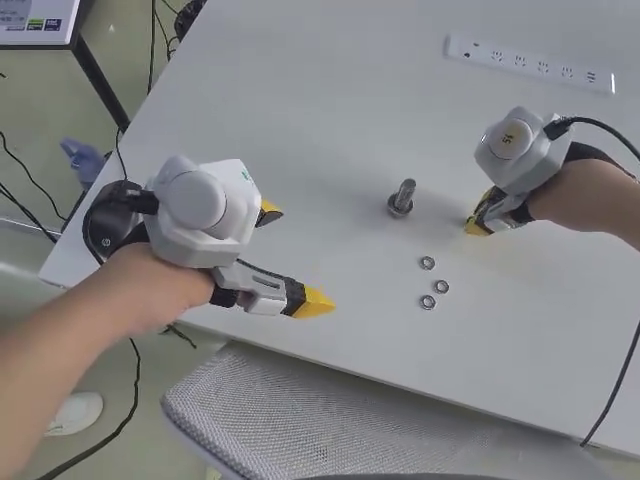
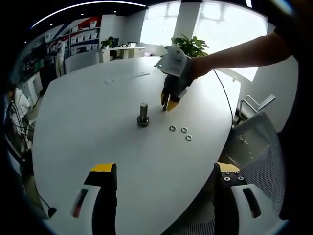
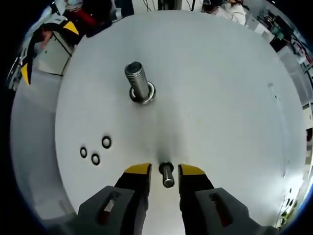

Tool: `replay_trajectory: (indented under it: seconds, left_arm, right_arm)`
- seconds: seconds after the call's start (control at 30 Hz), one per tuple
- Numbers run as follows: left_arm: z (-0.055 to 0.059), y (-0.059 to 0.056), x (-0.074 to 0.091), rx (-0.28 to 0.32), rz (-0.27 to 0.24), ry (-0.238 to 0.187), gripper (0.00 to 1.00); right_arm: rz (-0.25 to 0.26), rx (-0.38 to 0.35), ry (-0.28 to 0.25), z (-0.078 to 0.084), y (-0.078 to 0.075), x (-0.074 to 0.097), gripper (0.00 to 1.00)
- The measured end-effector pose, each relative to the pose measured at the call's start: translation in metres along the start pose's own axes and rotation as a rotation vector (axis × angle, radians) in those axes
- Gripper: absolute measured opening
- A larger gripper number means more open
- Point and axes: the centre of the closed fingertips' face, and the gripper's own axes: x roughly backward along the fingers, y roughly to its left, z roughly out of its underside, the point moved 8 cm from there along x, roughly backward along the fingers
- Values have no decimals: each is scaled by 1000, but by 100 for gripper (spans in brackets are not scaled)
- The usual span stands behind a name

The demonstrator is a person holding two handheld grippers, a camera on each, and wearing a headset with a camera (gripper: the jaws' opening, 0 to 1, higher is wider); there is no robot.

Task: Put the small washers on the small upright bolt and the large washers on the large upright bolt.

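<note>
small bolt upright between right gripper fingers | washers loose on table

**Sitting in a bright open office**

Looking across a broad white table with a rounded edge, carrying a white power strip near the far side. Glancing past the near edge onto a pale floor trailing black cables, beside a grey mesh chair. Facing tall windows pouring in daylight, a potted plant and wall shelves.
</note>
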Motion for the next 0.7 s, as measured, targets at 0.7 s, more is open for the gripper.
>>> replay_trajectory:
  seconds: [0.7]
  left_arm:
    - [-5,-9,10,-20,-18,-21,82]
  right_arm:
    - [3,2,-22,-5,3,22,36]
